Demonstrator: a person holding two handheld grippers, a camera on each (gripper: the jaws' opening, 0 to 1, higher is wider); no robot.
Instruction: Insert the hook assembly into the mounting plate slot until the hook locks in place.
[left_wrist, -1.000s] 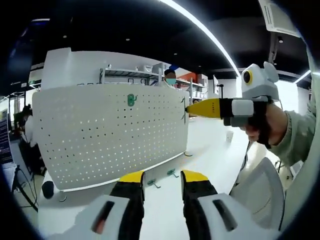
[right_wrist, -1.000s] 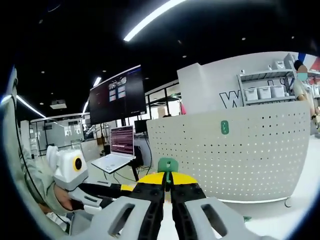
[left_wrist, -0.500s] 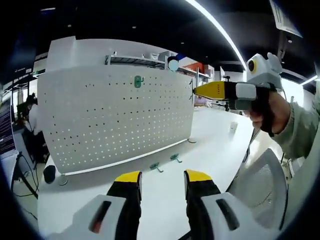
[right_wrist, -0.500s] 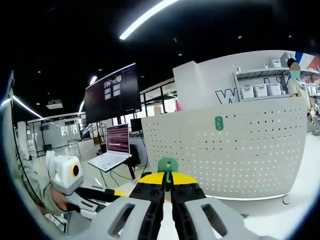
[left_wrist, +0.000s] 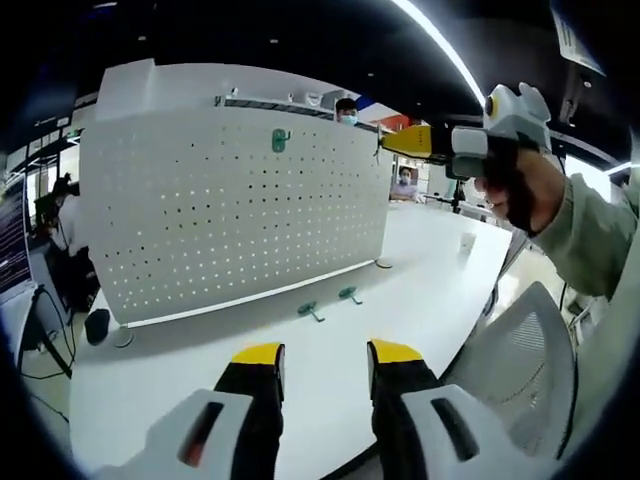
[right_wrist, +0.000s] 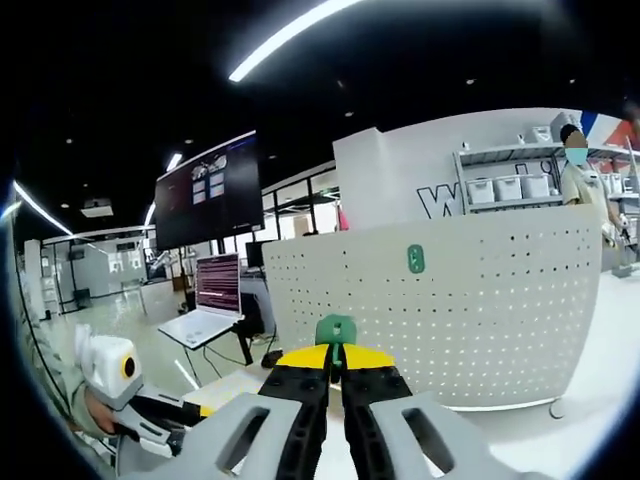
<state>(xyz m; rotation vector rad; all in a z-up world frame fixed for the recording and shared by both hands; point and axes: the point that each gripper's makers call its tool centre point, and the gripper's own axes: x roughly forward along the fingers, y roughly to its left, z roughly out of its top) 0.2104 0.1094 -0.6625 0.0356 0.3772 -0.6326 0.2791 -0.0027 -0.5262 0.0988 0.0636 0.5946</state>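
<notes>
1. Counter (left_wrist: 400, 300): one white surface carrying the work items.
2. Mounting plate (left_wrist: 200, 220): one white perforated panel, standing upright on the counter.
3. Hand-held grippers: two. The left hand-held gripper (left_wrist: 320, 365) hangs above the near counter edge with its jaws spread and nothing between them. The right hand-held gripper (right_wrist: 336, 352) has its jaws pressed together, pinching a green hook (right_wrist: 335, 329) at the tips.
4. Green hooks: four counted. One mounted hook (left_wrist: 279, 140) sits high on the plate. Two loose hooks (left_wrist: 328, 302) lie side by side on the counter near the plate's base, beyond the left hand-held gripper's tips. The pinched hook is held up in the air, level with the plate's upper right corner and apart from its face.
</notes>
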